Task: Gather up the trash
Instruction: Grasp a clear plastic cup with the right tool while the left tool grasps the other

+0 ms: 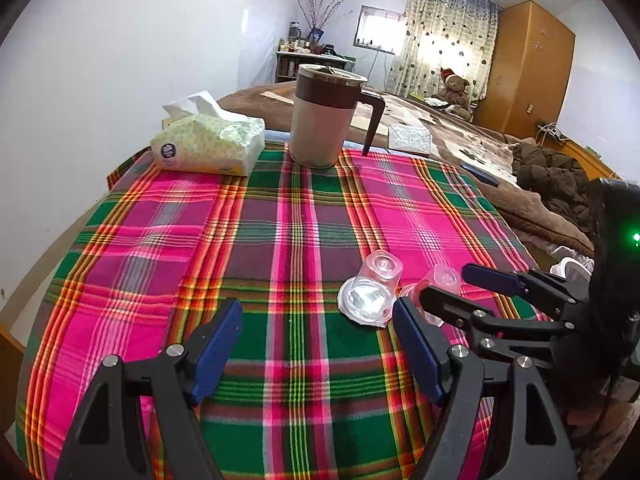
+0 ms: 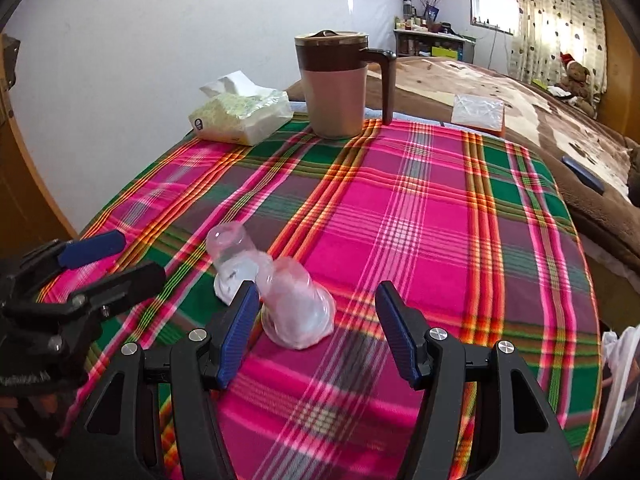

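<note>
On the plaid surface (image 2: 400, 200), two clear cups (image 2: 296, 304) lie overturned; my right tongs (image 2: 316, 332) and left tongs (image 1: 316, 344) (both apart, empty) approach. Next, I judge: straddle one, clamp.

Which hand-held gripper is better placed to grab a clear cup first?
Right. The right hand-held gripper stands open with the nearer clear cup just ahead between its fingers; the left hand-held gripper faces bare cloth.

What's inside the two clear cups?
Both cups stand upside down on the plaid cloth. Nothing solid shows through them, though glare hides some of the inside.
</note>
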`<state>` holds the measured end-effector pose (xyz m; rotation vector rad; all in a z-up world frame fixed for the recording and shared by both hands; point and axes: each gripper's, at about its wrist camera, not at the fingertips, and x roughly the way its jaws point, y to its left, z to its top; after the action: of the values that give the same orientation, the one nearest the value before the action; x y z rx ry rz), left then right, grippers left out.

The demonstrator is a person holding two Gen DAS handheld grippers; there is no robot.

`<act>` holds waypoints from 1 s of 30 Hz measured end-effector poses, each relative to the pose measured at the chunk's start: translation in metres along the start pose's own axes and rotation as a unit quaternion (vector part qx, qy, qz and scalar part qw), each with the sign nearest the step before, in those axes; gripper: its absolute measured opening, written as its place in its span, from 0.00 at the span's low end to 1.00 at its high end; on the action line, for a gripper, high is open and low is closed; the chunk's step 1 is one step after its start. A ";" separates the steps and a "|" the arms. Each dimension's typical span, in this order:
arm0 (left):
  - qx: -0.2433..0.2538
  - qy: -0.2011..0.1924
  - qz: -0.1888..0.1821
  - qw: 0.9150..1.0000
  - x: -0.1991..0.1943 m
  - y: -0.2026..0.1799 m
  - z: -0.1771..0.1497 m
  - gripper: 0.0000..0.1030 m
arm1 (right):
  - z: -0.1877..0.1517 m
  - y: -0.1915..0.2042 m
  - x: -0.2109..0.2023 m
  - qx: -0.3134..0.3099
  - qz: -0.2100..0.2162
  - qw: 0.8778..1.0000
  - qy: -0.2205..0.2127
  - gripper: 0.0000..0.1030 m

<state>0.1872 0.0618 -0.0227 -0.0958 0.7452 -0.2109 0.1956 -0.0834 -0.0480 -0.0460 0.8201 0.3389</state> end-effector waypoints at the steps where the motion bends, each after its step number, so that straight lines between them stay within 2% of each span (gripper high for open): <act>1: -0.001 0.003 -0.003 1.000 0.003 0.000 0.001 0.77 | 0.001 0.000 0.002 0.002 0.000 1.000 0.001 0.60; 2: -0.001 0.005 -0.006 1.000 0.005 0.001 0.002 0.77 | 0.001 -0.001 0.003 0.006 0.002 1.000 0.002 0.60; 4: -0.002 0.009 -0.010 1.000 0.009 0.001 0.003 0.77 | 0.002 -0.006 0.005 0.018 0.007 1.000 0.003 0.53; 6: -0.002 0.012 -0.014 1.000 0.014 0.000 0.005 0.77 | 0.003 -0.011 0.006 0.030 0.012 0.999 0.005 0.36; 7: -0.003 0.013 -0.015 1.000 0.016 0.000 0.005 0.77 | 0.003 -0.013 0.006 0.035 0.014 0.999 0.005 0.34; 12: 0.002 0.018 -0.021 1.000 0.024 -0.006 0.009 0.77 | 0.002 -0.019 0.005 0.051 0.022 0.998 -0.002 0.32; 18: 0.007 0.025 -0.025 0.999 0.034 -0.011 0.013 0.77 | 0.002 -0.025 0.001 0.059 -0.015 0.998 -0.010 0.32; 26: 0.013 0.024 -0.027 0.999 0.045 -0.020 0.017 0.76 | 0.000 -0.037 -0.002 0.086 -0.022 0.996 -0.015 0.32; 29: 0.017 0.022 -0.025 0.999 0.047 -0.022 0.019 0.72 | -0.001 -0.039 -0.002 0.091 -0.020 0.996 -0.015 0.32; 30: 0.017 0.023 -0.026 0.999 0.048 -0.022 0.018 0.67 | -0.001 -0.039 -0.001 0.091 -0.021 0.996 -0.015 0.32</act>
<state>0.2304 0.0303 -0.0375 -0.0786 0.7857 -0.2767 0.2064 -0.1207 -0.0509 0.1113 0.8156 0.2247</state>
